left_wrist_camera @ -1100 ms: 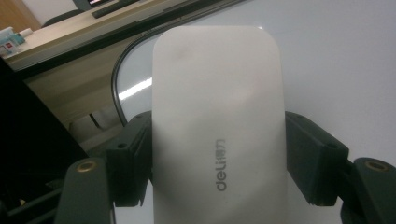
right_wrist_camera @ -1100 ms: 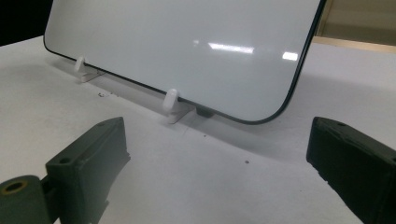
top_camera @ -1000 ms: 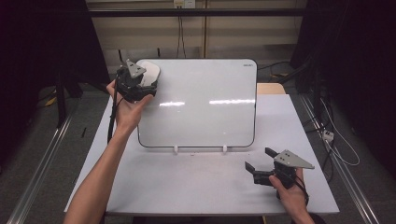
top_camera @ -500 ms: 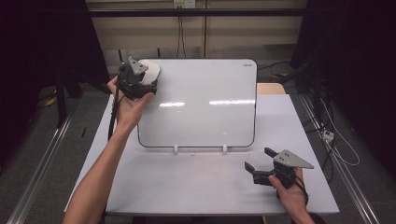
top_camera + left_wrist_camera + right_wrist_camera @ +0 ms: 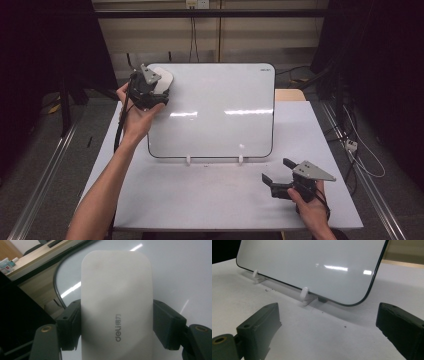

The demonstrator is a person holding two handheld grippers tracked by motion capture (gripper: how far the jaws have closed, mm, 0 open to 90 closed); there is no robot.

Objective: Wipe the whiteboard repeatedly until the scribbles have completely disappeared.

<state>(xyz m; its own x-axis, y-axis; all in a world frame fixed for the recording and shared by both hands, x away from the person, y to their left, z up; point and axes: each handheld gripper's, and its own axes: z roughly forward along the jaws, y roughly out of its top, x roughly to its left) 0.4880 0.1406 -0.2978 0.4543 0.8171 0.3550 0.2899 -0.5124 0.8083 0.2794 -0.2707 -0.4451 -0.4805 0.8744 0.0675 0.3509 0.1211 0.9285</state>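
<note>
A white whiteboard [image 5: 220, 110] leans on two small white stands [image 5: 188, 160] in the middle of the table. My left gripper [image 5: 152, 92] is shut on a white eraser [image 5: 164, 80] with grey lettering, held flat against the board's upper left corner. The left gripper view has the eraser [image 5: 116, 307] clamped between both black jaws, the board's glossy face behind it. My right gripper [image 5: 277, 175] rests low at the table's front right, open with nothing between its jaws. Its own view faces the board's lower edge [image 5: 312, 267] and a stand [image 5: 304, 293].
The white table [image 5: 200, 200] has bare surface in front of the board. A wooden block [image 5: 287, 95] sits behind the board's right edge. Cables trail on the floor at the right, and metal rails run along both sides of the table.
The left gripper with the eraser has shifted slightly along the board's upper left corner. The right gripper has stayed put.
</note>
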